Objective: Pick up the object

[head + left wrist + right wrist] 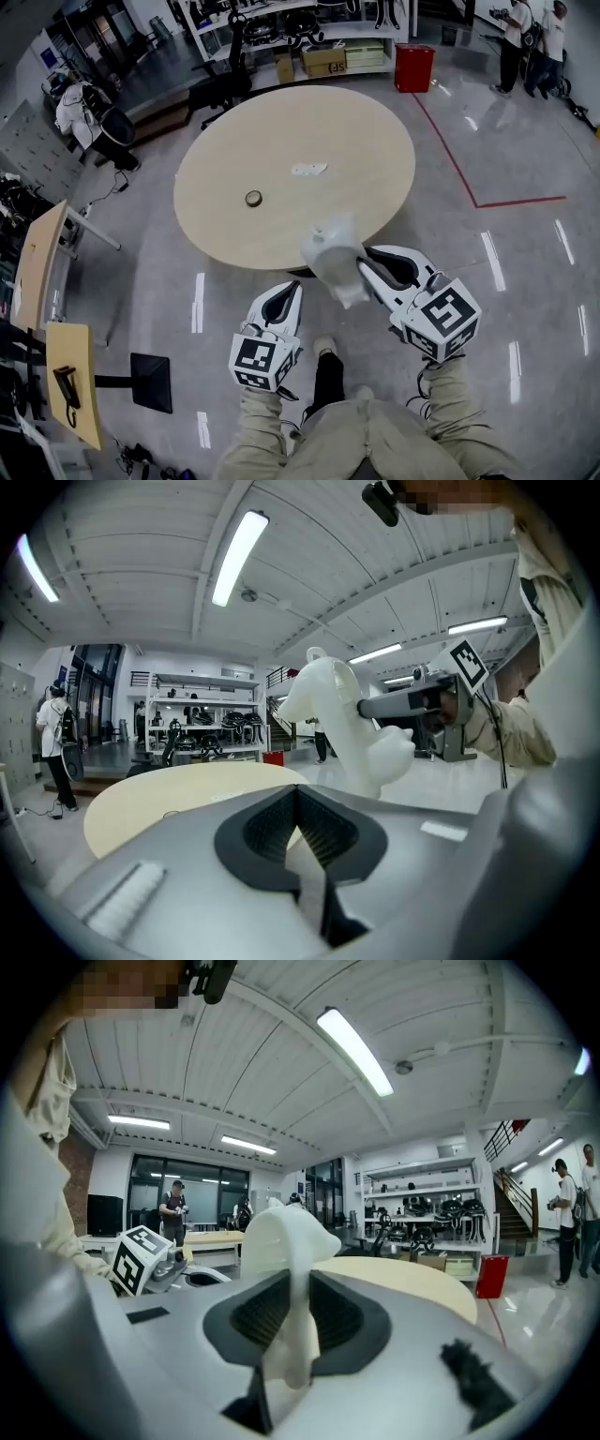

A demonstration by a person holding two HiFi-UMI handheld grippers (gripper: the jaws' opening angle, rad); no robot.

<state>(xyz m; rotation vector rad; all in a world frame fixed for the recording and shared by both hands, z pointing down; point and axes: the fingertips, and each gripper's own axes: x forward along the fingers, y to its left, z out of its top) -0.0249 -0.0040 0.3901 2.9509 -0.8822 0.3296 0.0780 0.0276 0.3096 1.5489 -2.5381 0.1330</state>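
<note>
A white moulded figure (pixel 333 258) hangs in the air above the floor, just off the near edge of the round beige table (pixel 356 131). My right gripper (pixel 361 269) is shut on it; in the right gripper view the white figure (pixel 281 1241) stands upright, pinched between the black pads (pixel 251 1321). To its left my left gripper (pixel 292 289) is shut and holds nothing. The left gripper view shows its jaws (pixel 298 810) together, with the white figure (pixel 342 728) and the right gripper (pixel 412 703) beyond them. A tape roll (pixel 253 198) and a small white piece (pixel 308 170) lie on the table.
A red bin (pixel 413 67), cardboard boxes (pixel 323 59) and shelving stand past the table. A black office chair (pixel 220 89) is at the table's far left. Wooden desks (pixel 37 262) line the left side. People (pixel 525 42) stand at the far right, another person (pixel 77 108) at the left.
</note>
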